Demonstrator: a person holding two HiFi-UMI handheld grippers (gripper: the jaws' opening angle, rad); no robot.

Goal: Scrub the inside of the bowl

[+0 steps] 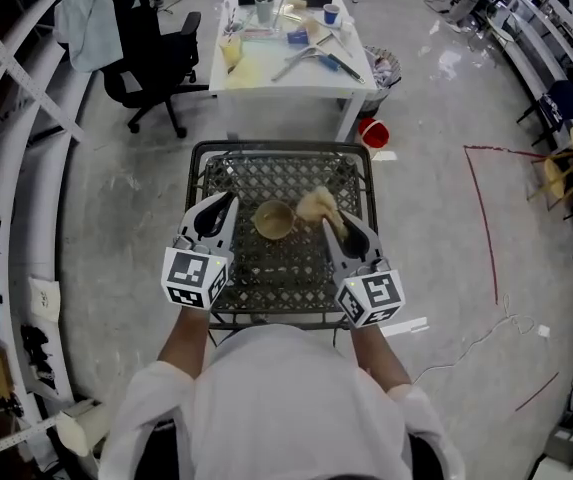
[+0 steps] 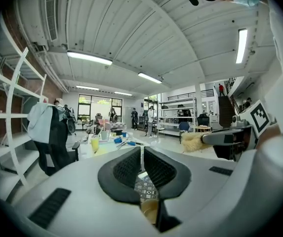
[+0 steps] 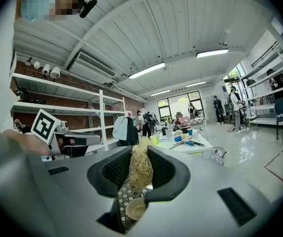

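Your right gripper (image 1: 331,224) pinches the straw-coloured fibrous scrubber (image 3: 140,168), ready for the tan round bowl (image 1: 274,219) below its jaws; your left gripper (image 2: 142,154) is closed and empty.

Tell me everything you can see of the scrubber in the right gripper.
The scrubber is a pale straw-coloured wad of tangled coarse fibres. The right gripper is shut on it, frayed ends sticking up past the jaws. It hangs above the wire-mesh table, just right of the bowl; contact with its rim is unclear.
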